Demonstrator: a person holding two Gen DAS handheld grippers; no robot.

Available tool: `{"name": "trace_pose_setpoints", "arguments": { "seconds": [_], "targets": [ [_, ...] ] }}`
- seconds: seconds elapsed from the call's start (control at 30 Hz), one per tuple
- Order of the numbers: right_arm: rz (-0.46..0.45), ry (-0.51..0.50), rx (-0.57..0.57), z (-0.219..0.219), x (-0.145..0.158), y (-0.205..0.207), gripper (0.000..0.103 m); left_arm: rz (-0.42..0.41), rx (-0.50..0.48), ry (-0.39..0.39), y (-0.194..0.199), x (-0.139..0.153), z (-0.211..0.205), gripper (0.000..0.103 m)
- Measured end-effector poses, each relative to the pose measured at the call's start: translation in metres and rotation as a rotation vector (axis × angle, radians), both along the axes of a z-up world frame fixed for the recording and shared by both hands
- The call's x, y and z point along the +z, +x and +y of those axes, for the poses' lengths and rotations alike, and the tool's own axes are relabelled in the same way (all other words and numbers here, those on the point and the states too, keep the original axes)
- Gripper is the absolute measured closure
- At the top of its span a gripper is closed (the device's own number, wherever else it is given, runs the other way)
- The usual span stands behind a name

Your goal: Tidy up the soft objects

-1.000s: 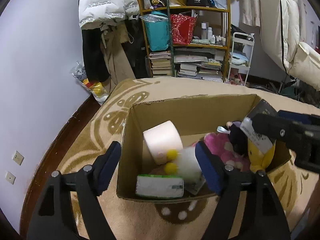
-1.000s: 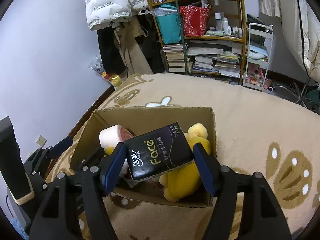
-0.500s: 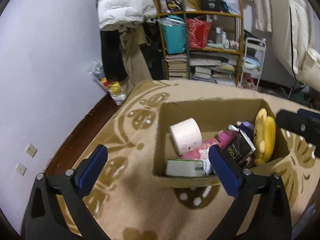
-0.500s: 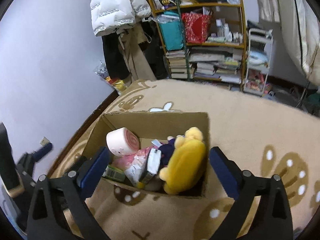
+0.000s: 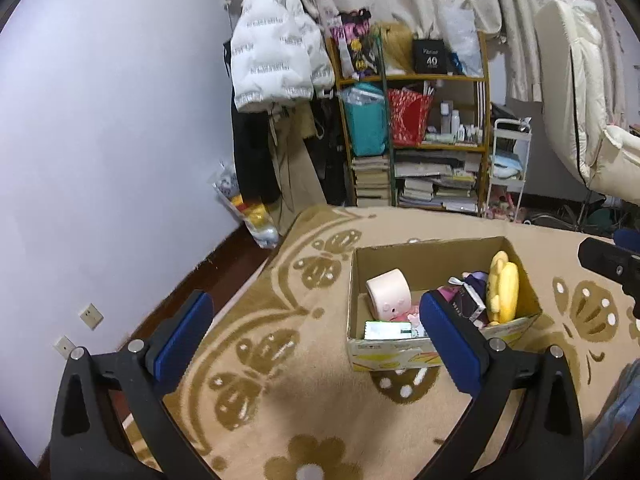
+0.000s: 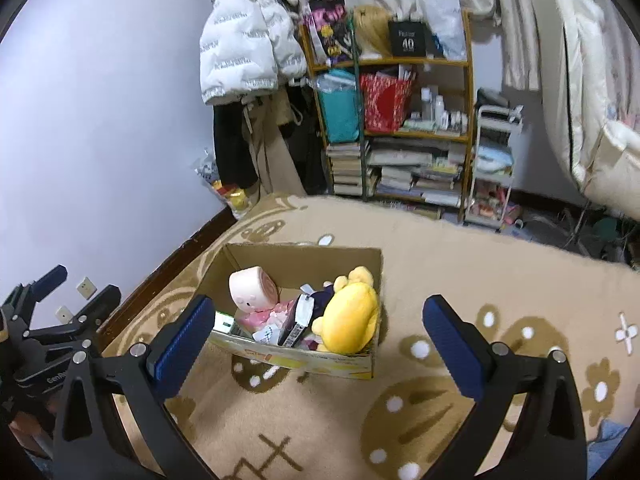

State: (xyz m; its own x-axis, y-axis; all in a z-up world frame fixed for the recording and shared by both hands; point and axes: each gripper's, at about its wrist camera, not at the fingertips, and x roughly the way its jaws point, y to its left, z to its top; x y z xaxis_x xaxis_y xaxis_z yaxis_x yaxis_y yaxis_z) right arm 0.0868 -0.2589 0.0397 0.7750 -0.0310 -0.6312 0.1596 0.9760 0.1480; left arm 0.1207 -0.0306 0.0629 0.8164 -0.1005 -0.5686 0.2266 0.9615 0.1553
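"40" in white on a black box on the shelf unit's top level, w/ a small line above it too blurred to read. white puffer jacket has bands of repeated lettering, illegible. print on the cardboard box front also unreadable.

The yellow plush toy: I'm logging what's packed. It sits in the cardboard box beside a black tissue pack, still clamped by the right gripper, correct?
Not clamped. The right wrist view shows the right gripper open and empty; the yellow plush toy lies in the cardboard box beside the black tissue pack.
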Motion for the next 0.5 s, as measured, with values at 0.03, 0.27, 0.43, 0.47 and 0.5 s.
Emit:
{"name": "trace_pose_setpoints", "arguments": {
  "seconds": [0.03,0.27,0.43,0.47,0.5],
  "targets": [
    [-0.01,-0.013,-0.002,0.001,0.003,-0.006,0.0,-0.011,-0.003,-0.003,-0.005,0.003,0.001,0.001],
    [-0.094,-0.127,-0.016,0.01,0.026,-0.049,0.0,-0.099,0.002,-0.028,-0.045,0.016,0.011,0.001],
    [-0.11,-0.138,-0.022,0.014,0.03,-0.065,0.0,-0.141,0.01,-0.039,-0.07,0.013,0.019,0.001],
    [-0.112,-0.136,-0.02,0.014,0.03,-0.067,0.0,-0.143,0.01,-0.038,-0.073,0.011,0.02,0.001],
    [-0.114,-0.137,-0.019,0.014,0.03,-0.068,0.0,-0.144,0.011,-0.039,-0.076,0.01,0.022,0.001]
  ]
}}
